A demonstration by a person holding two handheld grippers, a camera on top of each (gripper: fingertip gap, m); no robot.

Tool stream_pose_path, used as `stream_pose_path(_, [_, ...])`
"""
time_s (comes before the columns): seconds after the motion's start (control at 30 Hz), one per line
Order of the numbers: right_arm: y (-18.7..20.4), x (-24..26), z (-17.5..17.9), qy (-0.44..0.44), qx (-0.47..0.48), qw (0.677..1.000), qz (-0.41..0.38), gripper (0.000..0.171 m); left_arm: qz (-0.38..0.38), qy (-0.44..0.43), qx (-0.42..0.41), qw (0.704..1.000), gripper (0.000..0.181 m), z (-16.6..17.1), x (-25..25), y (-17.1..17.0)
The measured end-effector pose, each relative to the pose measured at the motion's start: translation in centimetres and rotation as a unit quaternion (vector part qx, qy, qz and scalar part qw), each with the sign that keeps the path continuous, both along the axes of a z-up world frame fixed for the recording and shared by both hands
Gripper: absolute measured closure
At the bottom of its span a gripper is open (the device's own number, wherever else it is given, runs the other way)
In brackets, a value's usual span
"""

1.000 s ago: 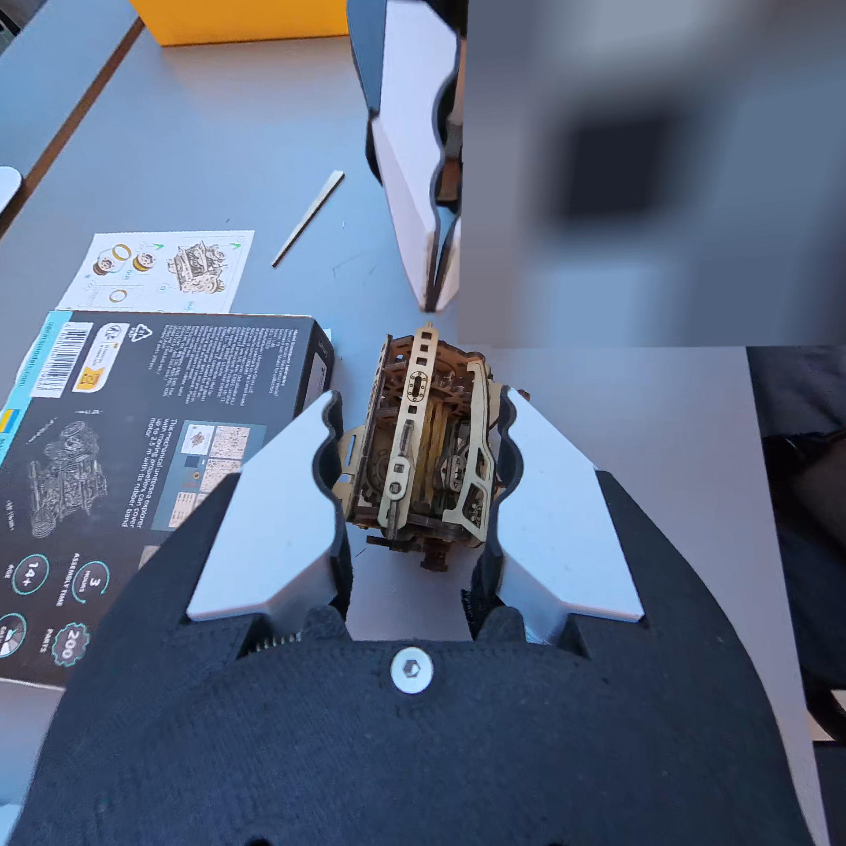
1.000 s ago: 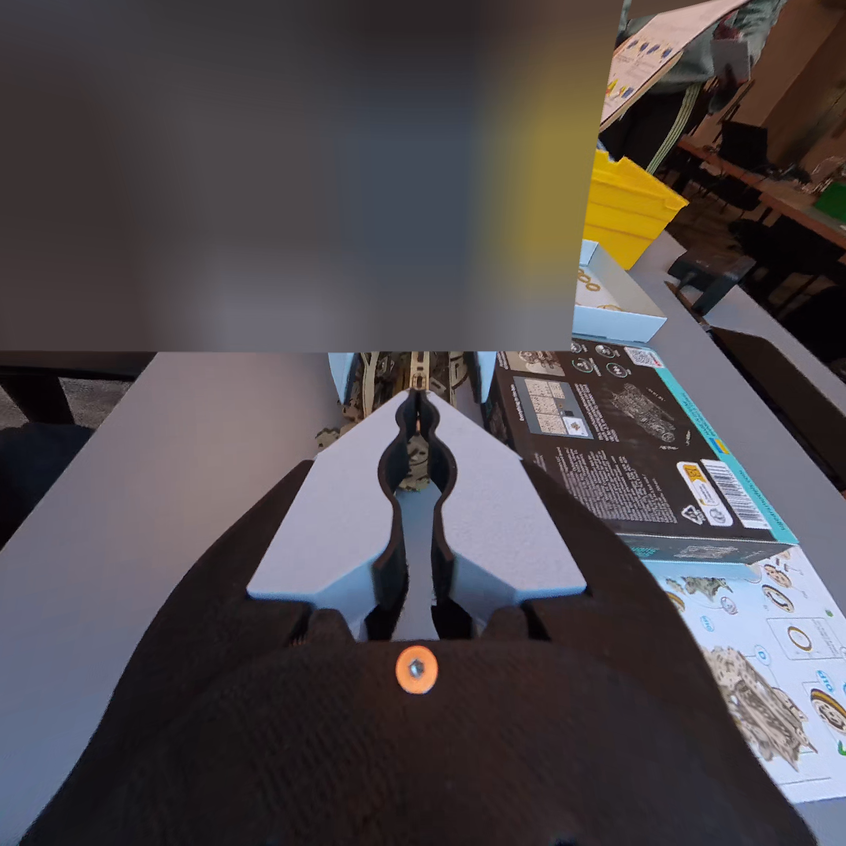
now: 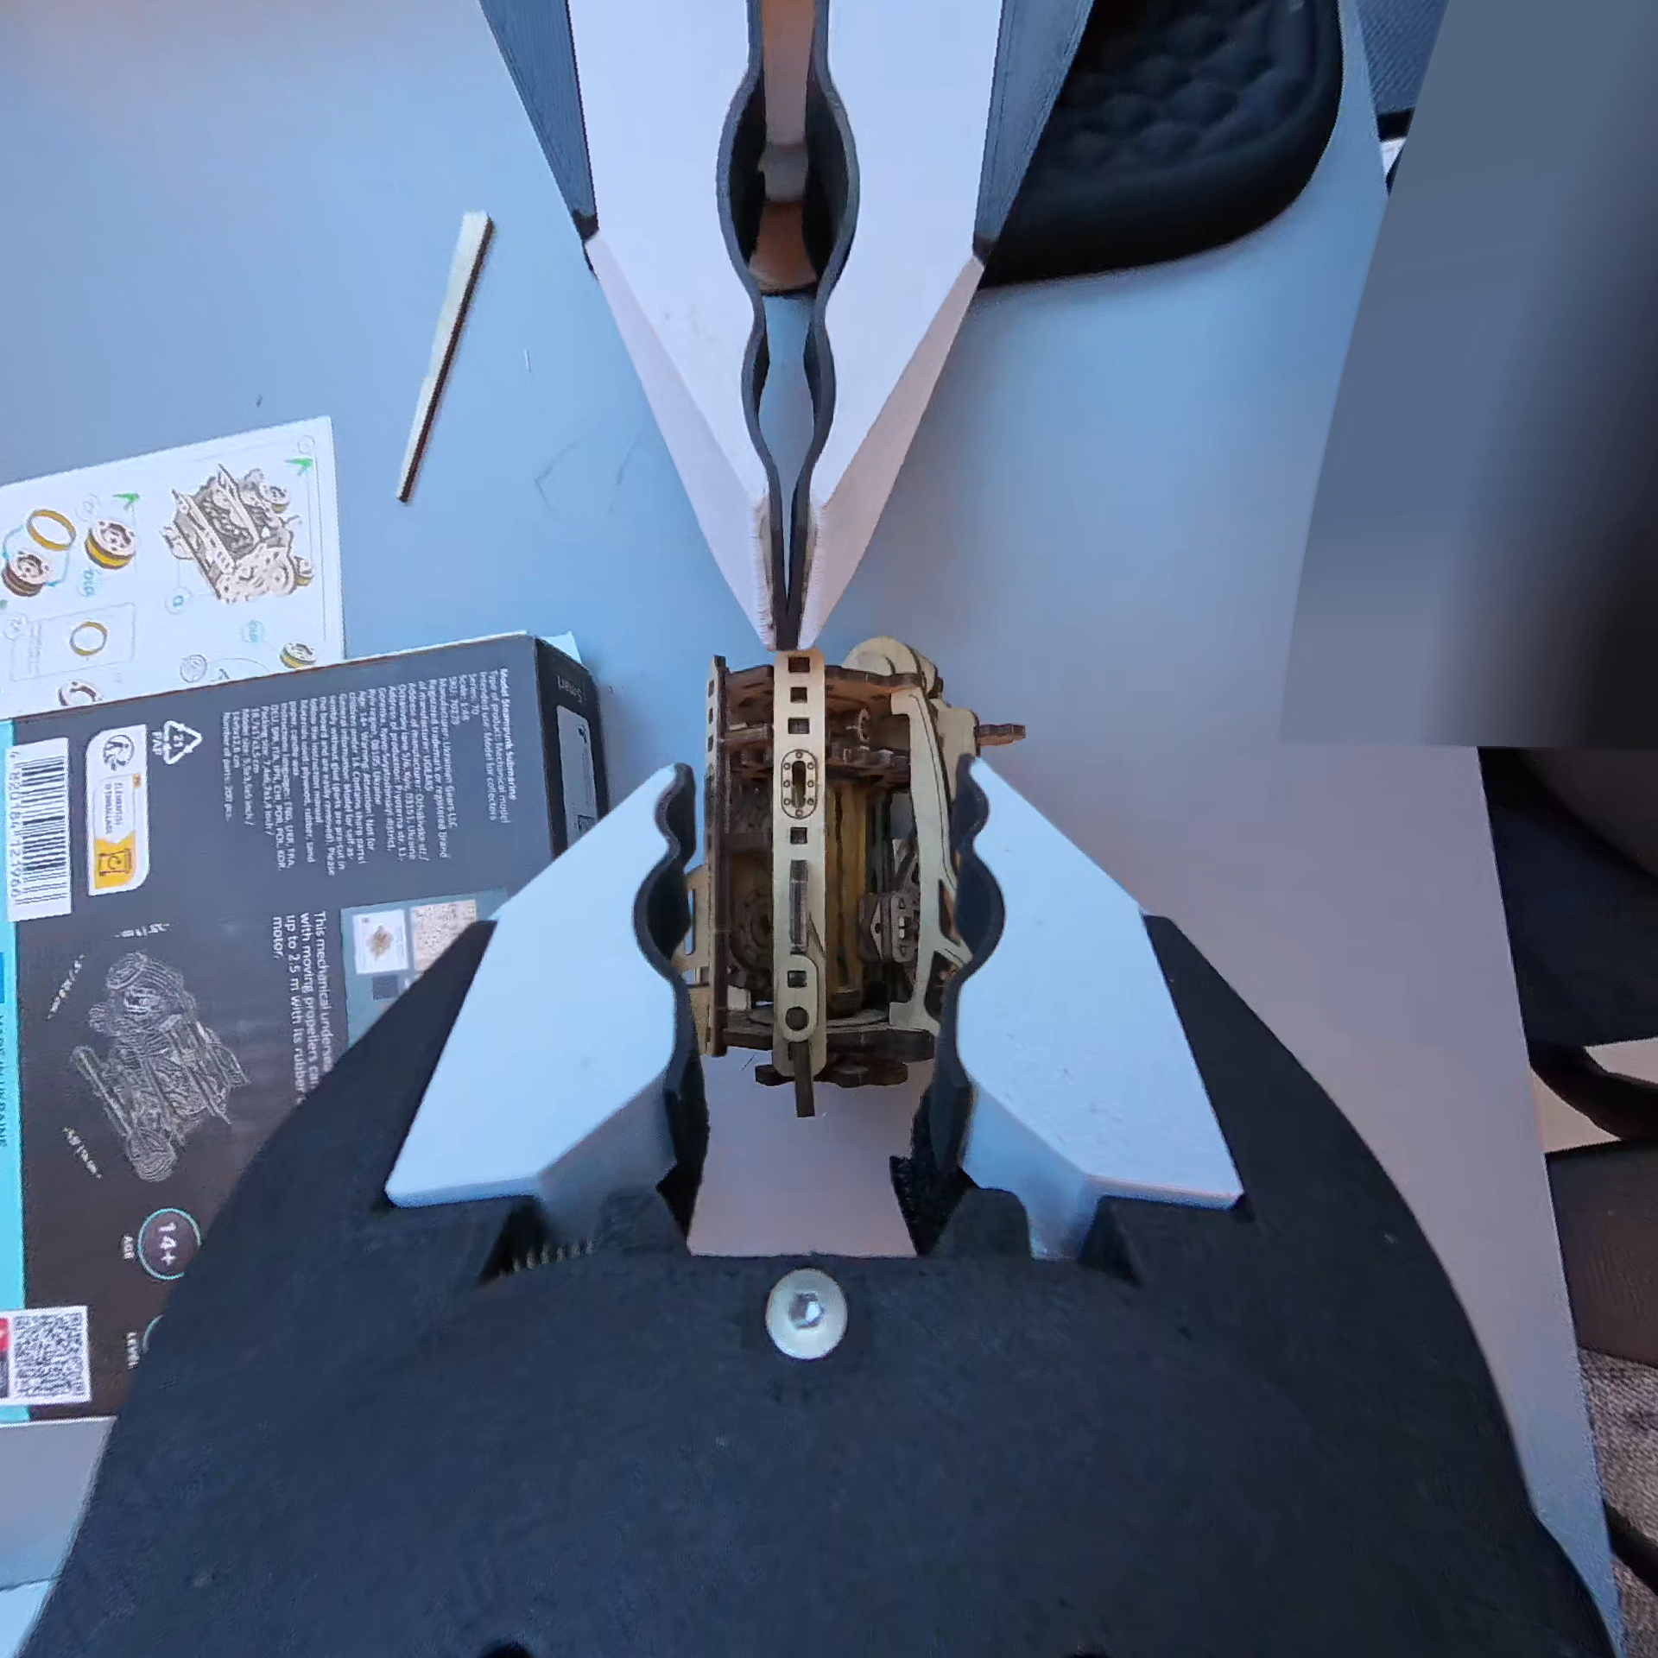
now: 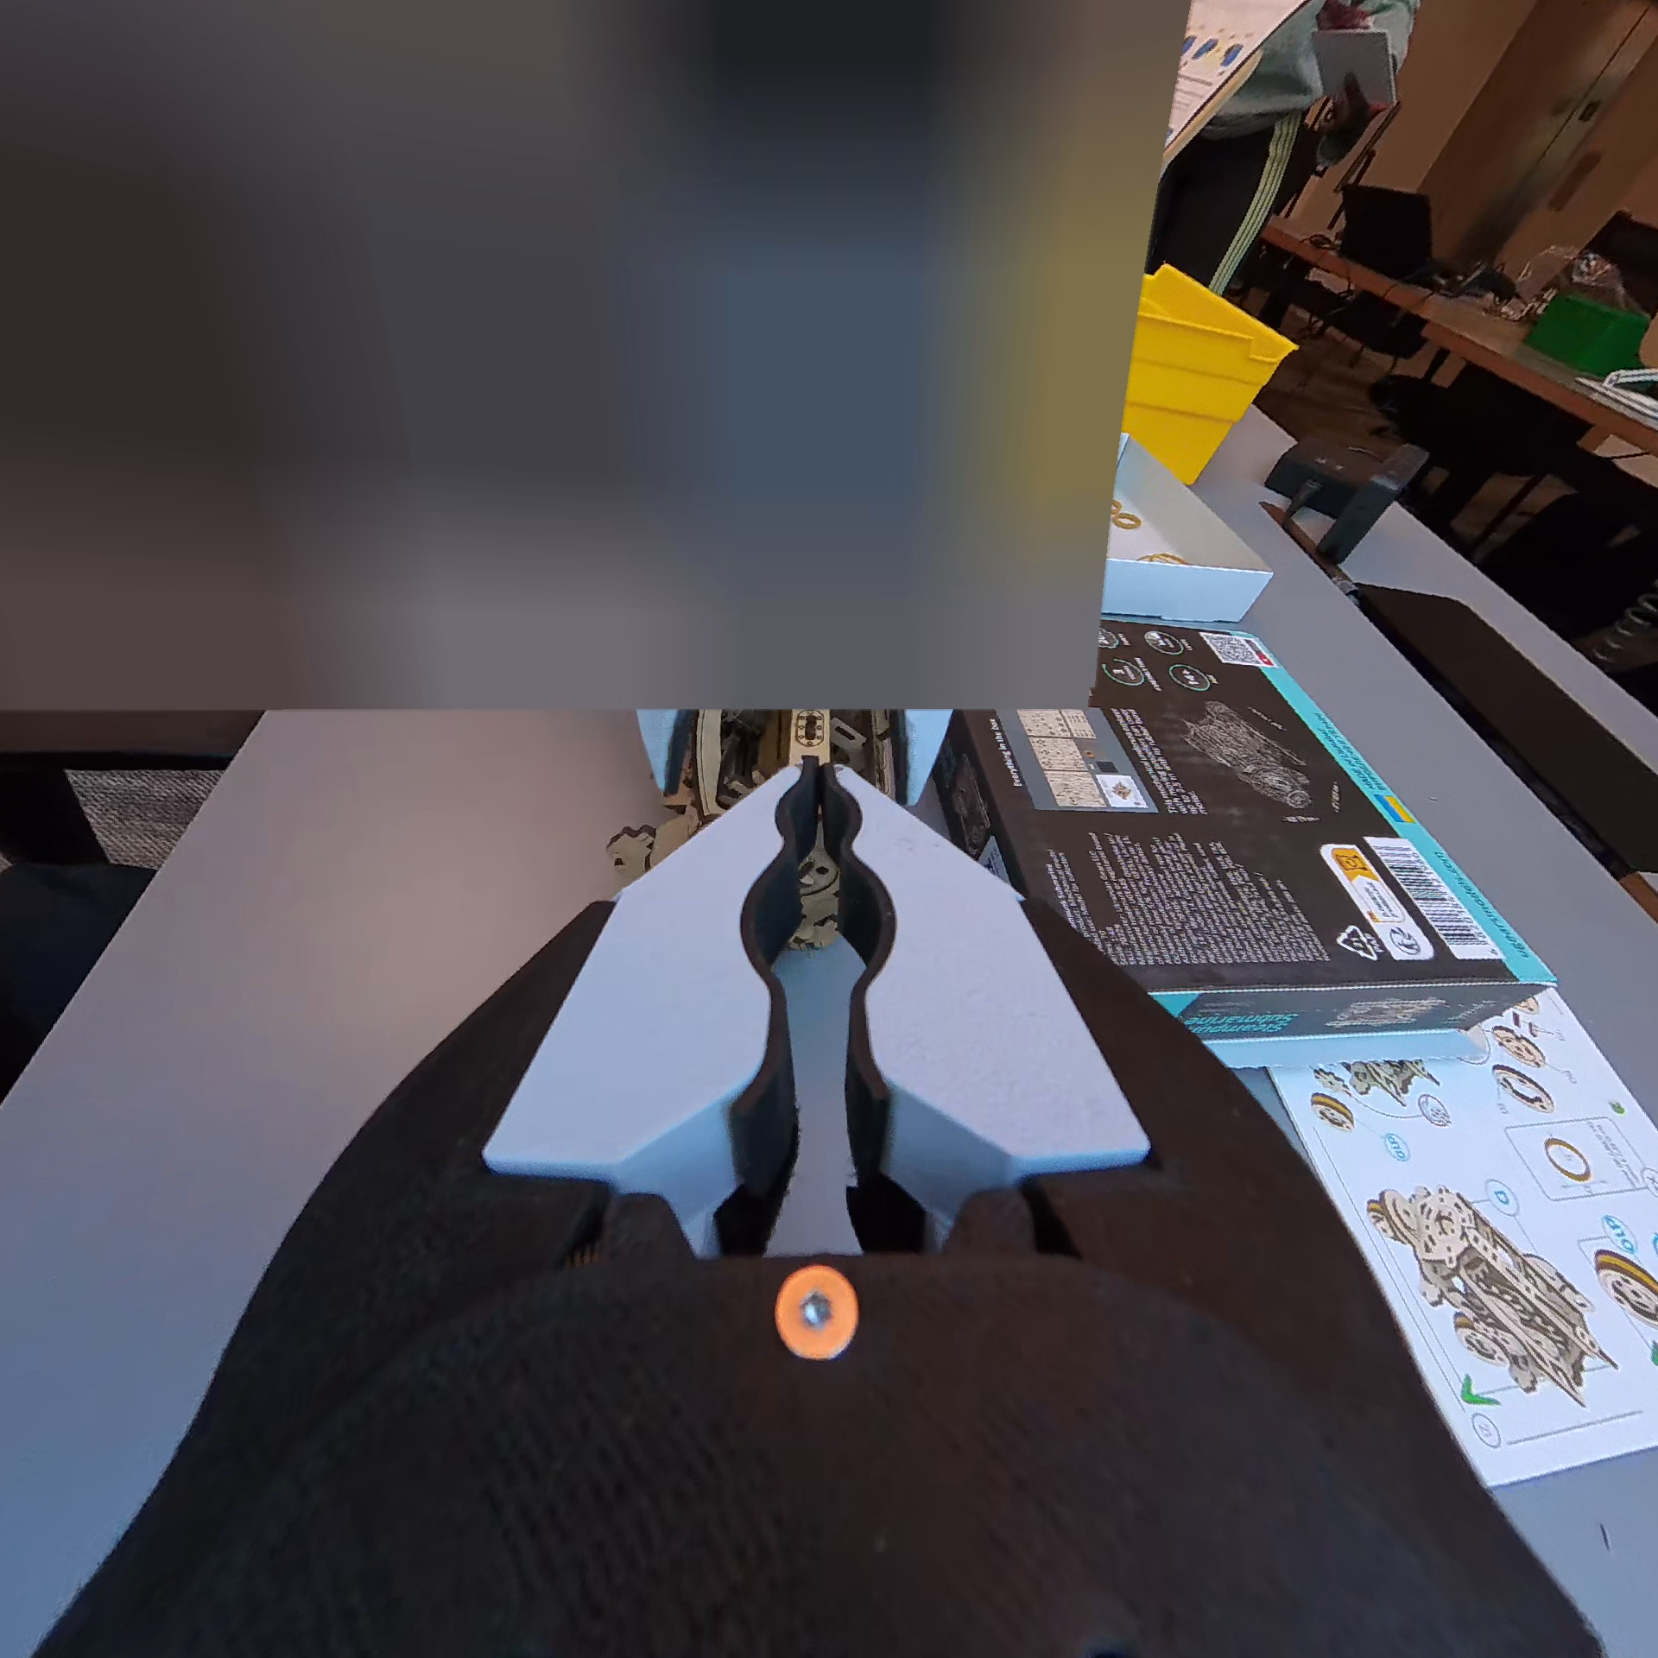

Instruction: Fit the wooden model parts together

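The wooden model, a boxy frame full of gears, stands on the grey table. My left gripper is shut on its two sides. A pale slotted strip runs up the model's near face. My right gripper comes in from the far side, shut, with its tips against the strip's top end. In the right wrist view the right gripper is shut in front of the model. Wooden parts of the model show through the gap between its pads. A blur hides the model's upper part there.
A black kit box lies just left of the model and also shows in the right wrist view. An instruction sheet and a loose wooden stick lie beyond it. A yellow bin and a white tray stand farther off. The table edge is at the right. My two grippers' fingertips are within a few centimetres of each other. From either gripper's tips it is about 20 cm to the loose wooden stick.
The right gripper, still shut, has come down from above the model until its tips meet the strip's top end. The model now stands straighter in the left gripper.
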State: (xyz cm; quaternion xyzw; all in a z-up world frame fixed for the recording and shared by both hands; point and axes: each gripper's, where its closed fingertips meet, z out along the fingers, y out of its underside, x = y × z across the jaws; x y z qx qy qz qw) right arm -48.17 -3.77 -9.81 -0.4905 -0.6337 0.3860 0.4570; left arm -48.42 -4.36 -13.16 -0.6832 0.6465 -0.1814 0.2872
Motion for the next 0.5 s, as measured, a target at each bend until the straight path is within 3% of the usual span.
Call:
stream_pose_path(0.37, [-0.2, -0.1, -0.2, -0.006, -0.02, 1.0, 0.008, 0.171, 0.01, -0.006, 0.013, 1.0, 0.127, -0.3, 0.0, 0.0])
stream_pose_path(0.43, [-1.1, 0.1, 2.2, 0.05, 0.015, 0.998, 0.017, 0.171, 0.008, -0.003, 0.016, 1.0, 0.127, -0.3, 0.0, -0.1])
stream_pose_path(0.5, [-0.8, 0.0, 1.2, 0.027, 0.027, 0.999, 0.002, 0.171, 0.005, -0.002, 0.018, 1.0, 0.127, -0.3, 0.0, -0.1])
